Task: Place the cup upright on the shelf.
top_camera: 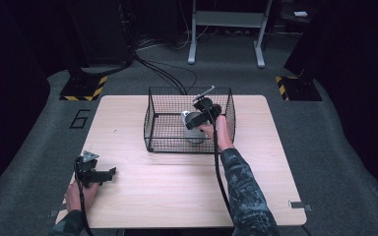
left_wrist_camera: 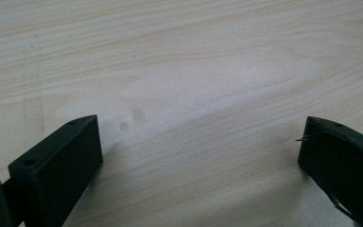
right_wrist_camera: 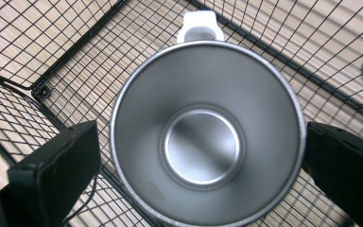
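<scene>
A black wire basket [top_camera: 152, 118] stands on the far middle of the wooden table [top_camera: 177, 182]. Inside it sits a steel cup [top_camera: 194, 132] with a white handle [right_wrist_camera: 199, 26], upright and empty [right_wrist_camera: 203, 142]. My right gripper [top_camera: 193, 123] hangs over the basket, pointing down at the cup. In the right gripper view it [right_wrist_camera: 201, 146] is open, one jaw on each side of the cup's rim, the right one close to or touching it. My left gripper [top_camera: 111, 172] rests at the table's front left, open [left_wrist_camera: 201, 142] with bare wood between its jaws.
The basket's wire walls [right_wrist_camera: 75, 61] stand close around the cup. Beyond the table lie a grey floor with cables [top_camera: 167, 73], a metal frame's legs [top_camera: 226, 29] and two yellow-and-black striped bases [top_camera: 83, 88].
</scene>
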Tool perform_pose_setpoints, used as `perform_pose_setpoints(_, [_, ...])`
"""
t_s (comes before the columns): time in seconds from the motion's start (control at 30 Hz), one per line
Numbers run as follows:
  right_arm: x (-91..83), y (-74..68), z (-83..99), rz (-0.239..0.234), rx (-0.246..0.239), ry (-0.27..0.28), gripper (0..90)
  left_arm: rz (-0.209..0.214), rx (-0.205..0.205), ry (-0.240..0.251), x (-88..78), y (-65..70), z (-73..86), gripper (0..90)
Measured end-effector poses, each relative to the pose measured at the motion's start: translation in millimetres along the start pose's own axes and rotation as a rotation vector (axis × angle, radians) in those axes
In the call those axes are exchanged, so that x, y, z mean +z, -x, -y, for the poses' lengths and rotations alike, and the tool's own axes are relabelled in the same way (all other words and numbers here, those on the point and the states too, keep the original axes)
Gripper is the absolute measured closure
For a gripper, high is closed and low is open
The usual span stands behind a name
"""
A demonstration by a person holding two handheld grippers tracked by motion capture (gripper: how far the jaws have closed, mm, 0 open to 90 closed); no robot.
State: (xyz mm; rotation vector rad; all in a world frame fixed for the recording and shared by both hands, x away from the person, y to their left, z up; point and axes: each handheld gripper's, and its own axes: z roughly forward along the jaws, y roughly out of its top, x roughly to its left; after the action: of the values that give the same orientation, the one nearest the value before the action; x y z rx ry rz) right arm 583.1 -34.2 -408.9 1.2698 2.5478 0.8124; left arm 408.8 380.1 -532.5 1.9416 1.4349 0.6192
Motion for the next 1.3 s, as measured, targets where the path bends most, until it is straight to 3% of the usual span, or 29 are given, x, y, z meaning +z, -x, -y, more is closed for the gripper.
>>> perform_pose_setpoints(0.27, [-39.1, -8.3, 6.5, 0.013, -0.044, 0.085, 0.0, 0.001, 0.011, -0.002, -0.1, -0.8, -0.2, 0.5])
perform_pose_setpoints(0.3, [-51.3, -10.8, 10.4, 0.02, -0.063, 0.11, 0.0, 0.0, 0.012, -0.002, -0.1, -0.8, -0.2, 0.5])
perform_pose_setpoints(0.47, [-73.9, -15.0, 21.0, 0.011, -0.087, 0.141, 0.0, 0.001, 0.011, -0.002, -0.1, -0.8, -0.2, 0.5])
perform_pose_setpoints(0.6, [-104.4, -21.6, 42.7, 0.029, -0.132, 0.182, 0.0, -0.001, 0.011, -0.002, -0.1, -0.8, -0.2, 0.4])
perform_pose_setpoints(0.8, [-129.6, -24.0, 72.1, 0.043, -0.147, 0.23, 0.0, -0.001, 0.012, -0.002, -0.2, -0.8, -0.2, 0.5])
perform_pose_setpoints(0.87, [-142.3, -23.9, 91.9, 0.063, -0.125, 0.249, 0.0, -0.001, 0.012, -0.002, -0.1, -0.8, -0.2, 0.5])
perform_pose_setpoints(0.93, [-144.8, -23.0, 97.1, 0.066, -0.122, 0.251, 0.0, -0.001, 0.012, -0.002, -0.1, -0.8, -0.3, 0.5])
perform_pose_setpoints(1.03, [-152.0, -15.4, 119.4, 0.095, -0.105, 0.26, 0.0, 0.0, 0.011, -0.002, -0.1, -0.8, -0.2, 0.4])
perform_pose_setpoints(1.1, [-156.9, -6.5, 141.9, 0.117, -0.051, 0.264, 0.0, 0.002, 0.013, -0.012, -0.9, -1.0, -0.7, 0.4])
perform_pose_setpoints(1.13, [-156.9, -6.5, 141.9, 0.117, -0.051, 0.264, 0.0, 0.002, 0.013, -0.012, -0.9, -1.0, -0.7, 0.5])
perform_pose_setpoints(1.3, [-157.4, 13.4, 182.5, 0.148, 0.02, 0.259, 0.0, 0.001, 0.011, -0.002, -0.1, -0.8, -0.2, 0.5])
